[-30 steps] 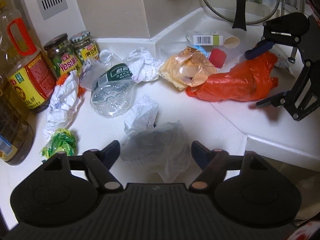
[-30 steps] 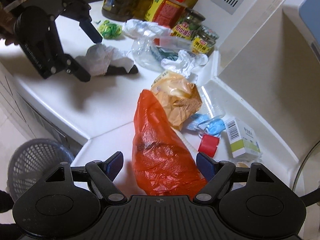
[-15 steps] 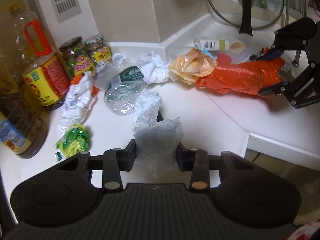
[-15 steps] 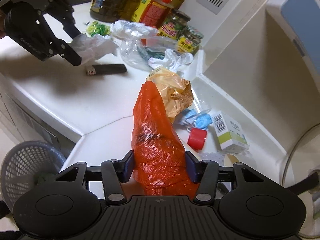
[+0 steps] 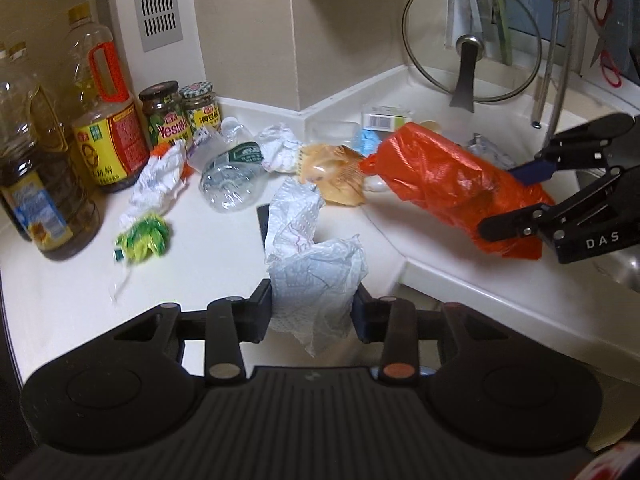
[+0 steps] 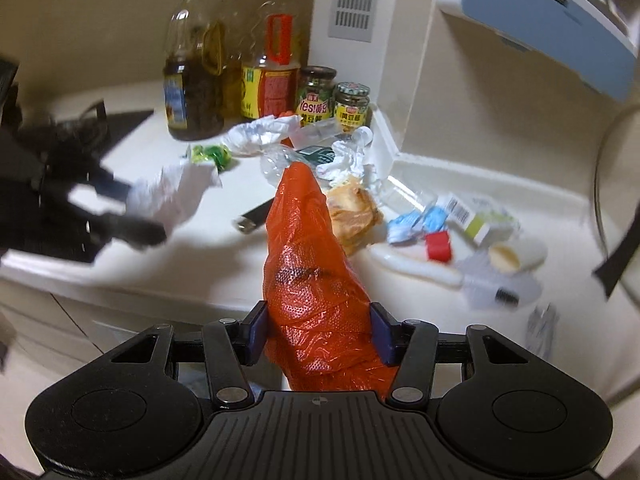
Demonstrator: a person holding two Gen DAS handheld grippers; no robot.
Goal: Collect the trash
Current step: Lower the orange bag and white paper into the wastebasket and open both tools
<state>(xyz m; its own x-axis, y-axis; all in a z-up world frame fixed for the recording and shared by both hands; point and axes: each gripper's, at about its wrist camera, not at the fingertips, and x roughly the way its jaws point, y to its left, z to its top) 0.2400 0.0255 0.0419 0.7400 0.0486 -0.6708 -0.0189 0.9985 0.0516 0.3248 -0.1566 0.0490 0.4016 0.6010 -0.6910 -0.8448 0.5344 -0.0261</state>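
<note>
Both tongs have got something right now. Closest in, the left tongs [image 5: 313,312] are pinched in on a crumpled white paper towel [image 5: 316,264], pads pressing it from both sides, and the wad hangs clear above the white counter [image 5: 208,264]. The right tongs [image 6: 320,334] are squeezed onto the fat end of an orange plastic bag [image 6: 316,280]; its pointed end sticks out forward, off the counter.

Using that orange bag as the landmark: just past its tip sits a yellowish crumpled bag [image 6: 354,210], touching or nearly so. To the left of the tip there's a small dark flat thing [image 6: 252,216] lying on the counter, can't tell what it is. To the right of the bag: blue wrappers [image 6: 420,220], a red cap [image 6: 438,245] and a small white-and-green box [image 6: 476,220], all close together.

Farther beyond the tip: a crushed clear plastic bottle [image 5: 230,178], more white crumpled paper [image 5: 160,178], and a green-yellow wrapper [image 5: 144,236] off to the left.

At the very back against the wall, two jars [image 5: 182,116] and a row of oil bottles [image 5: 108,120] stand upright.
</note>
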